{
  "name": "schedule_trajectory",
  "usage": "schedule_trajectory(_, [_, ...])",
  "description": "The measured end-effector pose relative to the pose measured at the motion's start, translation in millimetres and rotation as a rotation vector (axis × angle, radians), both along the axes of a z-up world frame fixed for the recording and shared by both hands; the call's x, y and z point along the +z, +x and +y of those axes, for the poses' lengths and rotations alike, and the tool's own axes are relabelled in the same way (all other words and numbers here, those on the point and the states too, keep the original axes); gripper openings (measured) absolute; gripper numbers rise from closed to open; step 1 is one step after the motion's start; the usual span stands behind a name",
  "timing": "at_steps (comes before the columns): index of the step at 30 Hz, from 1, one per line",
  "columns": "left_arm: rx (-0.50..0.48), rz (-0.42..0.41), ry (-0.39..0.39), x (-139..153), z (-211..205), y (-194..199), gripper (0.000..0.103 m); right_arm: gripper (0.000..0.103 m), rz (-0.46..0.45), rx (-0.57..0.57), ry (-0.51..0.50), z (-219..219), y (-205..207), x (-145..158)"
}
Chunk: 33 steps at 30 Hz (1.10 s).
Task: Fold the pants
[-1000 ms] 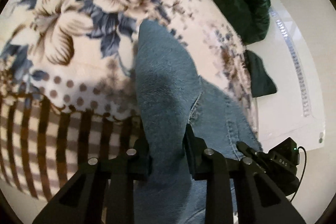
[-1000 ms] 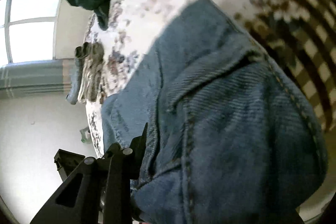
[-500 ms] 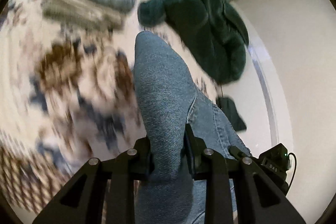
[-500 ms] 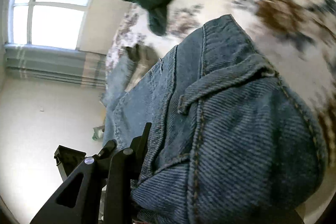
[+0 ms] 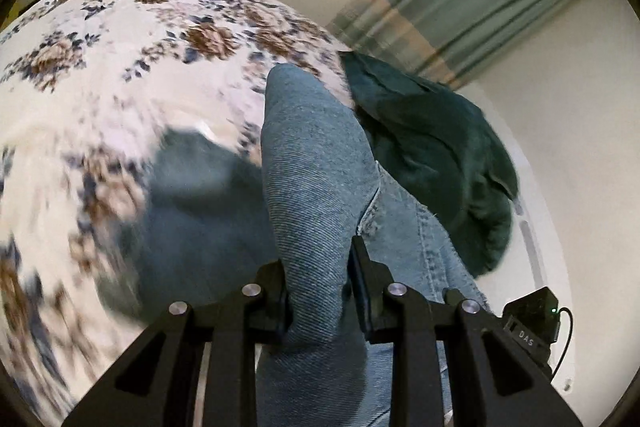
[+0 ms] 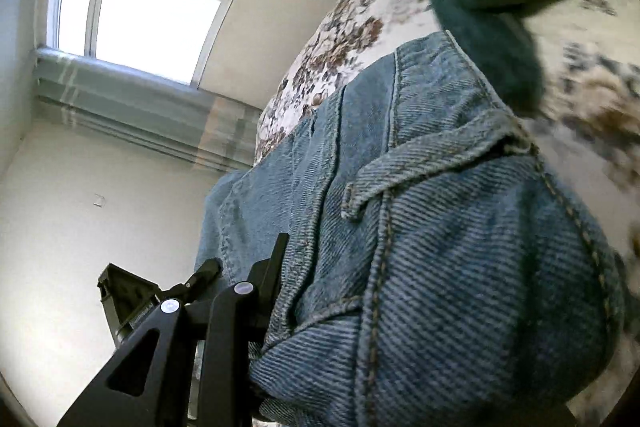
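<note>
Jeans [image 5: 316, 187] pinched between both pads of left hand-held gripper [image 5: 320, 291]

My right gripper's [image 6: 320, 291] far finger is lying hidden behind the jeans [image 6: 440, 247]. The floral bedcover [image 5: 80, 187] is smearing into blur, and a folded bluish item [image 5: 192, 195] is showing too blurred to identify.
</note>
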<state>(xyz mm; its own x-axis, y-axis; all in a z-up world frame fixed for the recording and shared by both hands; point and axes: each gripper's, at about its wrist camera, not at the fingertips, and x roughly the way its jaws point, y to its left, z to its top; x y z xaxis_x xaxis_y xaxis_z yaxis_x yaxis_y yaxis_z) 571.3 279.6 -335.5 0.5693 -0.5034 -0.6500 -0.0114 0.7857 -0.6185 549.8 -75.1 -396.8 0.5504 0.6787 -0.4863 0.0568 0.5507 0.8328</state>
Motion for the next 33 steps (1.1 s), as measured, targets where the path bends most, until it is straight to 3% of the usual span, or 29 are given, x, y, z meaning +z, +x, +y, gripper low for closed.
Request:
schedule_trajectory(5, [0.003,0.127,0.058,-73,32,47,0.024,0.031,0.096,0.061,-0.089,50,58,-63])
schedule_trajectory(6, [0.003,0.141,0.062,-84,35,48,0.024,0.035,0.122,0.079,-0.117,55,64,-71])
schedule_trajectory(9, [0.021,0.147,0.043,-98,45,36,0.029,0.044,0.180,0.123,-0.144,49,64,-85])
schedule_trajectory(12, [0.032,0.159,0.030,-99,50,20,0.042,0.045,0.220,0.140,-0.145,34,49,-83])
schedule_trajectory(14, [0.037,0.159,0.051,-94,47,10,0.047,0.048,0.238,0.123,-0.200,26,35,-77])
schedule_trajectory(19, [0.059,0.173,0.139,-79,40,-5,0.048,0.055,0.296,0.061,-0.258,-1,20,-64])
schedule_trajectory(22, [0.091,0.185,0.231,-63,35,-12,0.065,0.067,0.304,0.040,-0.378,-7,9,-47])
schedule_trajectory(24, [0.094,0.165,0.293,-48,28,-19,0.077,0.085,0.302,0.030,-0.495,-7,-1,-29])
schedule_trajectory(26, [0.085,0.145,0.395,-27,14,-27,0.097,0.099,0.275,0.038,-0.628,2,-3,-7])
schedule_trajectory(29, [0.069,0.121,0.504,3,-9,-43,0.100,0.103,0.236,0.047,-0.835,25,-12,26])
schedule_trajectory(33, [0.050,0.097,0.569,38,-34,-69,0.100,0.103,0.187,0.045,-0.951,36,-35,71])
